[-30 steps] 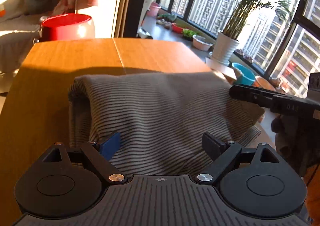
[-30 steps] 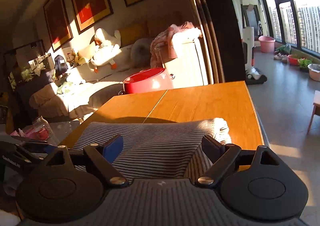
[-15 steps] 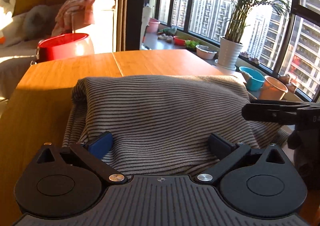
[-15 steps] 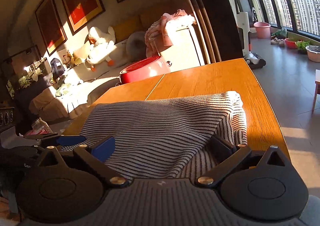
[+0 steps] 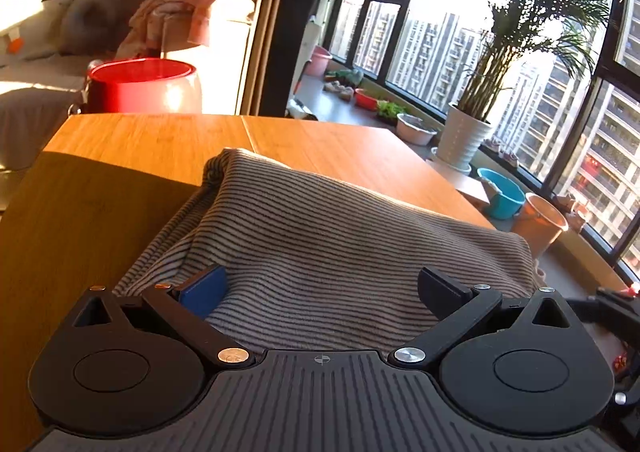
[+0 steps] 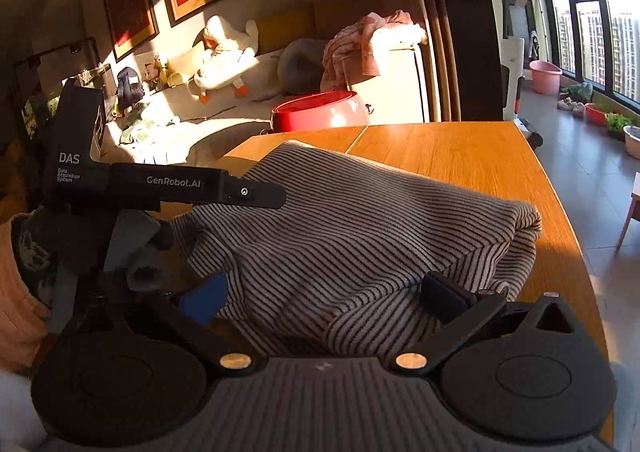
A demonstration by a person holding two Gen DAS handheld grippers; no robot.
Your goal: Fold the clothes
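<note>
Presently one grey-and-dark striped garment (image 5: 328, 236), folded in a soft mound, on the wooden desk (image 5: 132, 148)'s near half; two grippers, left gripper (image 5: 320, 288) and right gripper (image 6: 324, 292), fingers spread, pinching nothing.

Low warm sunlight streams through the windows (image 5: 460, 44), glaring off the red tub (image 5: 140, 86); the counter's (image 5: 80, 212) near edge lies shadowed, and fisheye bends the edges.

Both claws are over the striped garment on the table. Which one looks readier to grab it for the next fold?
Probably the right gripper: it hangs open over a loose near flap of the garment by the table edge. The left gripper, also open, faces only smooth flat cloth.
</note>
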